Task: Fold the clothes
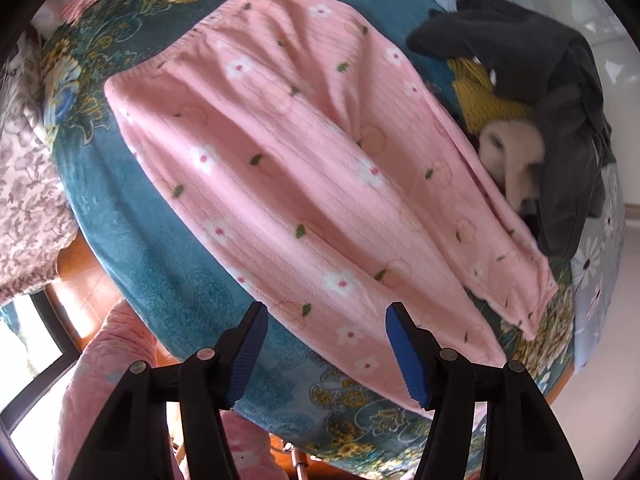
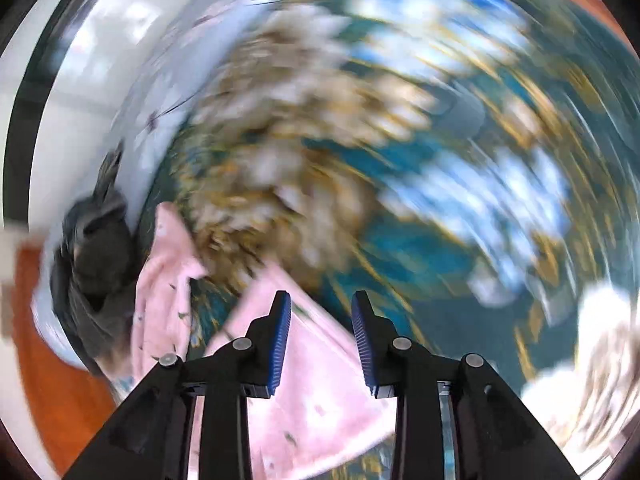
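Pink trousers (image 1: 288, 168) lie spread flat on the teal floral bedspread (image 1: 132, 240), cuffs reaching the bed's near edge, beside a pile of dark clothes (image 1: 560, 92). Left gripper (image 1: 326, 350) hovers over one leg, fingers wide apart, empty. Right gripper (image 2: 320, 340), view blurred, fingers parted, gripping nothing.

light: bright daylight, lower left | left wrist view: sharp, fisheye-bent edges | right wrist view: heavy motion blur, glare
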Action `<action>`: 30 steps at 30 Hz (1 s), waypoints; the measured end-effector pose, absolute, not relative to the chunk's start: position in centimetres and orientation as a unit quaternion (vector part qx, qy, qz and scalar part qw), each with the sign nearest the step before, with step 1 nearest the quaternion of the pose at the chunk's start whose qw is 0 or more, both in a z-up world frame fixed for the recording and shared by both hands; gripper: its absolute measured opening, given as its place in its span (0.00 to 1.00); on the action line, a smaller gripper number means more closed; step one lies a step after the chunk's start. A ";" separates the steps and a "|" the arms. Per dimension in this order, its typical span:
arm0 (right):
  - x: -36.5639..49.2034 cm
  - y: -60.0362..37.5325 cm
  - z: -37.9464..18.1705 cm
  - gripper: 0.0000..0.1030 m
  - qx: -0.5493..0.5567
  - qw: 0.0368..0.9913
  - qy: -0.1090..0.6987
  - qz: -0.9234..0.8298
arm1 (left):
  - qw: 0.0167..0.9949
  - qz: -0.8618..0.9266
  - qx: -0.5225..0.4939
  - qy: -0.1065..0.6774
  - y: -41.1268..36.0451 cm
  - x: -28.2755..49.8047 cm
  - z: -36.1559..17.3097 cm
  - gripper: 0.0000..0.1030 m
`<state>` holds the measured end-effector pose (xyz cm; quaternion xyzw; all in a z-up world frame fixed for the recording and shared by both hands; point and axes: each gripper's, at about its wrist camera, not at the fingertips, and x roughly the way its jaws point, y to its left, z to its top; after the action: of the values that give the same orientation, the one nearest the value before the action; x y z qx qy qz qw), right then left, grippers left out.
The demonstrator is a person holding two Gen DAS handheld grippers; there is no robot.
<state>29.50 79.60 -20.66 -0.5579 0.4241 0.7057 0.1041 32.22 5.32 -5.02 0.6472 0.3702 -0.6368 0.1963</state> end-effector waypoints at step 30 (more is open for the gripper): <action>32.1 70.0 -16.0 0.03 -0.558 0.197 0.445 0.672 | 0.326 -0.618 0.538 0.472 -21.3 39.6 -15.7 0.64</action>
<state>32.05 70.00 -15.96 -0.5583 0.4455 0.6716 0.1970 39.56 -21.31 -15.73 0.5380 0.4716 -0.6180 0.3259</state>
